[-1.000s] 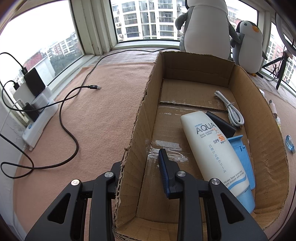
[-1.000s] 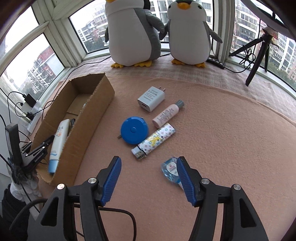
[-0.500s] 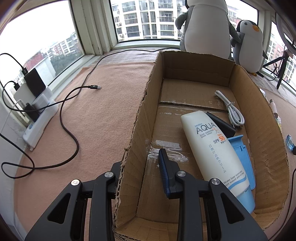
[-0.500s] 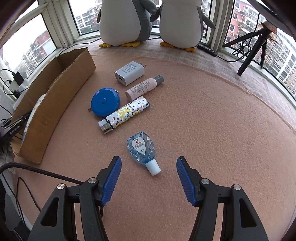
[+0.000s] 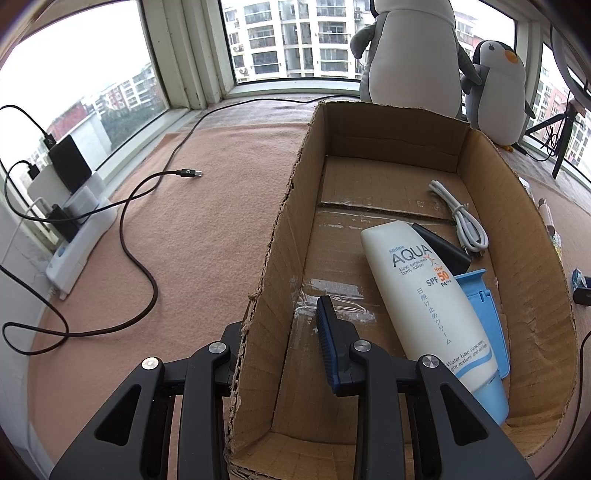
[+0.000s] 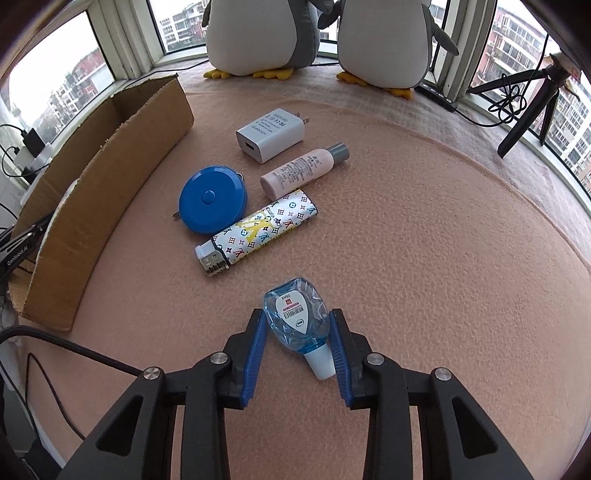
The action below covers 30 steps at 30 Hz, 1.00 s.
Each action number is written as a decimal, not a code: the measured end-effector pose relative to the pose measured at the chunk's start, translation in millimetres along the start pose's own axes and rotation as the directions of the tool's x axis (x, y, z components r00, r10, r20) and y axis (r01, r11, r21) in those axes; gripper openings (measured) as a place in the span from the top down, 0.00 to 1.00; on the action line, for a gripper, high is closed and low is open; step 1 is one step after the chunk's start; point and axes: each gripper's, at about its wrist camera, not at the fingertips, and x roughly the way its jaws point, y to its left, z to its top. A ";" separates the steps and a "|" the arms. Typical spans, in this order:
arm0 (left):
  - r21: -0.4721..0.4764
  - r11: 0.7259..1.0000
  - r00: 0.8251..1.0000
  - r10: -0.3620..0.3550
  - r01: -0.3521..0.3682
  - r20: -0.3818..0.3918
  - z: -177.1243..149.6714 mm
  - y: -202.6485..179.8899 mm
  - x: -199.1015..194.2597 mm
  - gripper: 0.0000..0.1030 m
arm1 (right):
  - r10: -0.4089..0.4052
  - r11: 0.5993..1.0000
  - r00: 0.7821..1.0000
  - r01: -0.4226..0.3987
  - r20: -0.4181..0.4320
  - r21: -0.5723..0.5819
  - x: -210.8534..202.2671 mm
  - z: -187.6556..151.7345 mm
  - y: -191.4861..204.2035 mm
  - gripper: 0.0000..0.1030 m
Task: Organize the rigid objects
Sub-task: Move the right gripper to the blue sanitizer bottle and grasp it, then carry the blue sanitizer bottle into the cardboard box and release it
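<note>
My left gripper (image 5: 280,314) is shut on the near left wall of the cardboard box (image 5: 517,206), one finger outside and one inside. In the box lie a white sunscreen tube (image 5: 428,295), a white cable (image 5: 458,218), a black item and a light-blue item. In the right wrist view a small clear-blue bottle (image 6: 295,314) with a white cap lies on the pink mat between the blue pads of my right gripper (image 6: 295,317). Its jaws are closing and the pads meet the bottle's sides. Beyond it lie a patterned lighter (image 6: 258,232), a blue tape measure (image 6: 213,199), a pink bottle (image 6: 303,170) and a white charger (image 6: 271,134).
Two plush penguins (image 6: 258,33) stand at the window behind the items. A black tripod (image 6: 528,110) stands at the far right. A black cable (image 5: 147,258) loops over the mat left of the box, leading to a power strip (image 5: 74,243) by the window.
My right gripper has come down over the small blue bottle, and its jaws have narrowed from wide apart to the bottle's sides. The left gripper has kept still on the box wall.
</note>
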 end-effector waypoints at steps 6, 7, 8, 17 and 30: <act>0.000 1.000 1.000 0.000 0.000 0.000 0.1 -0.2 0.0 0.73 | -0.004 1.000 1.000 0.004 0.004 0.006 -0.7 -1.2 0.7 0.71; 0.000 1.000 1.000 0.000 0.000 0.000 0.1 -0.3 0.0 0.73 | -0.004 1.000 1.000 0.003 0.008 0.010 -1.4 -1.3 0.6 0.71; 0.000 1.000 1.000 0.000 0.000 0.000 0.1 -0.1 0.1 0.73 | -0.004 1.000 1.000 0.004 0.014 0.015 -2.9 -1.4 0.5 0.71; 0.000 1.000 1.000 0.000 0.000 0.000 0.2 -0.5 0.1 0.73 | 0.016 0.999 0.994 -0.021 0.104 0.049 -34.0 9.4 6.3 0.71; 0.004 1.000 1.000 0.002 -0.002 -0.001 0.5 -0.9 0.9 0.73 | 0.117 0.993 0.965 -0.109 0.233 -0.049 -71.9 66.6 76.0 0.71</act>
